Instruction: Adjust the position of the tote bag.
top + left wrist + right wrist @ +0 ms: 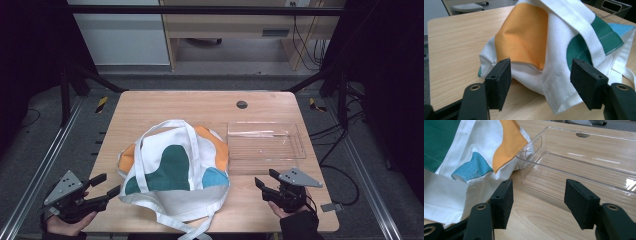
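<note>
My left hand-held gripper [111, 186] sits closest to me at the counter's near left corner, jaws spread wide and empty, with the bag [175, 167] just ahead of them. In the left gripper view the bag's [544, 50] near white hem falls between the pads but I can't see either pad pressing it. My right hand-held gripper [266, 180] is also released and holding nothing, near the counter's front right, pointing at the gap between bag and tray [265, 141].

The bag lies crumpled at the counter's middle, leaning toward the front edge, one strap [185, 227] trailing over that edge. Its right side touches the tray's near corner [530, 145].

I judge it light, soft and floppy: cloth that will sag and fold wherever I lift it, not slippery, not fragile. The doubled hem or a strap looks the firmest pinch; a single layer would just drag. The tray is rigid, clear plastic, probably slick.

Count: one bag with two straps, one empty tray, two hand-held grippers.
</note>
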`<state>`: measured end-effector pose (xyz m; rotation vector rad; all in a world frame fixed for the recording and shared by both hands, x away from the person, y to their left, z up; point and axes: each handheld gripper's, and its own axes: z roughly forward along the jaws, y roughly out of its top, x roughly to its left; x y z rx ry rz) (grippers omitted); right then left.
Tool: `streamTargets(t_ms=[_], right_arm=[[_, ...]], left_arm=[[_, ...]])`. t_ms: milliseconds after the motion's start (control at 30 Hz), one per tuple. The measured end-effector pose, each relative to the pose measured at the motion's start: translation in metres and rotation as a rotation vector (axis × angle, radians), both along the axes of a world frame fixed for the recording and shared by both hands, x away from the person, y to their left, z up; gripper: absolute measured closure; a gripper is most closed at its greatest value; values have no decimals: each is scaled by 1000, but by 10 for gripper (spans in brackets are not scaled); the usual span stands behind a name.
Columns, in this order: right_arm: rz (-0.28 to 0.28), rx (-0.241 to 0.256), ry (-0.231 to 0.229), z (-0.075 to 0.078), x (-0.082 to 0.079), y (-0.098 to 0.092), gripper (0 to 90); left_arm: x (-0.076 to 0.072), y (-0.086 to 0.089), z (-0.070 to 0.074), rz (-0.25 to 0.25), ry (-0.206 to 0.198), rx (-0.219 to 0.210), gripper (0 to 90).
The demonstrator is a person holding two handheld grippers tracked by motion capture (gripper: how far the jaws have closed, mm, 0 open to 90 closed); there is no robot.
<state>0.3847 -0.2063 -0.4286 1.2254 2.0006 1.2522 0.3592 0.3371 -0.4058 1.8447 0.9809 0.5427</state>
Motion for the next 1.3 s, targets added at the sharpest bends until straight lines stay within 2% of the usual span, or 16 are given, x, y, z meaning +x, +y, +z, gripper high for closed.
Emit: streamTargets(t_ms=[300, 800, 933, 1300], right_arm=[[11, 3, 0, 0, -1, 3, 418], [36, 8, -4, 0, -2, 8, 442], [43, 7, -2, 1, -2, 10, 445], [64, 13, -8, 2, -1, 19, 488]], left_arm=[[-6, -7, -9, -20, 24, 42, 333], [-1, -21, -25, -56, 76, 89, 372], [2, -24, -29, -60, 89, 101, 405], [8, -27, -36, -63, 77, 112, 544]])
